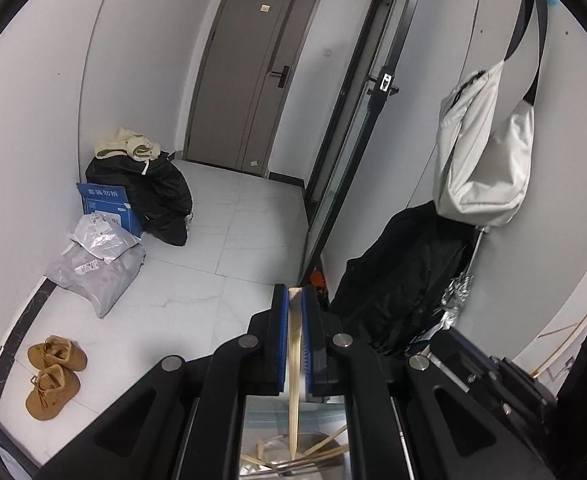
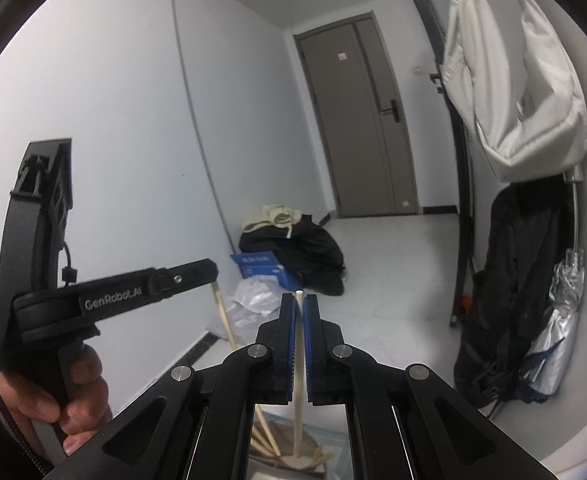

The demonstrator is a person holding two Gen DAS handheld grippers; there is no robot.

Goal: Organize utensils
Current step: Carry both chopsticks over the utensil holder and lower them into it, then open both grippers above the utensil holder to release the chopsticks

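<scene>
My left gripper (image 1: pixel 293 292) is shut on a pale wooden stick (image 1: pixel 294 360) that stands upright between its blue pads and tapers to a point below them. Under it, several more wooden sticks (image 1: pixel 325 454) lie crossed on a shiny surface. My right gripper (image 2: pixel 299 300) is shut on a round light wooden stick (image 2: pixel 299 396), whose tip shows just above the fingertips. In the right wrist view the left gripper (image 2: pixel 197 272) sits to the left in a person's hand (image 2: pixel 77 392), its stick (image 2: pixel 223 314) slanting down. More sticks (image 2: pixel 267 440) lie below.
Both views face a hallway with a grey door (image 1: pixel 249 76). Black clothes (image 1: pixel 161 196), a blue box (image 1: pixel 105 204), grey parcels (image 1: pixel 93 276) and tan shoes (image 1: pixel 53 372) lie on the floor at left. A white bag (image 1: pixel 481 152), black coat (image 1: pixel 405 276) and folded umbrella (image 2: pixel 561 340) hang at right.
</scene>
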